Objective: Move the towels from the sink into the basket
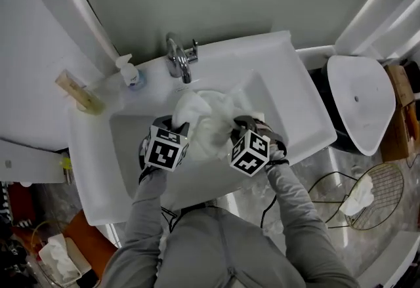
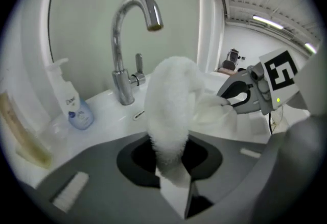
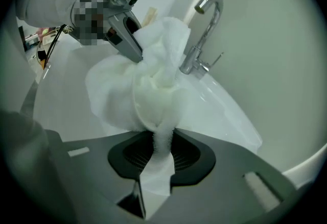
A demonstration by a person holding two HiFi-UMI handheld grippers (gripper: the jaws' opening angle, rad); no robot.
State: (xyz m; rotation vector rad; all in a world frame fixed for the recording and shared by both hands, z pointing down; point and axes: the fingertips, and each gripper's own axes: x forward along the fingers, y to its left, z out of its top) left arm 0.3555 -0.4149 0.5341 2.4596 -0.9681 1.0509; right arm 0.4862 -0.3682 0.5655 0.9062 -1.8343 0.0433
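A heap of white towels [image 1: 211, 115] lies in the white sink [image 1: 131, 142], just in front of the faucet. My left gripper [image 1: 180, 124] is shut on a fluffy fold of towel [image 2: 171, 110], which stands up out of its jaws [image 2: 173, 167]. My right gripper [image 1: 237, 124] is shut on a thinner bunch of the same heap [image 3: 153, 90], pinched where the cloth narrows [image 3: 161, 162]. The two grippers face each other across the heap, a hand's width apart. The right gripper [image 2: 232, 99] shows in the left gripper view, and the left gripper [image 3: 135, 49] shows in the right gripper view.
A chrome faucet [image 1: 178, 60] stands at the sink's back edge, with a soap pump bottle [image 1: 130, 73] to its left. A wire basket [image 1: 387, 182] on the floor at the lower right holds a white towel [image 1: 359, 198]. A white lidded fixture [image 1: 361, 100] stands right of the sink.
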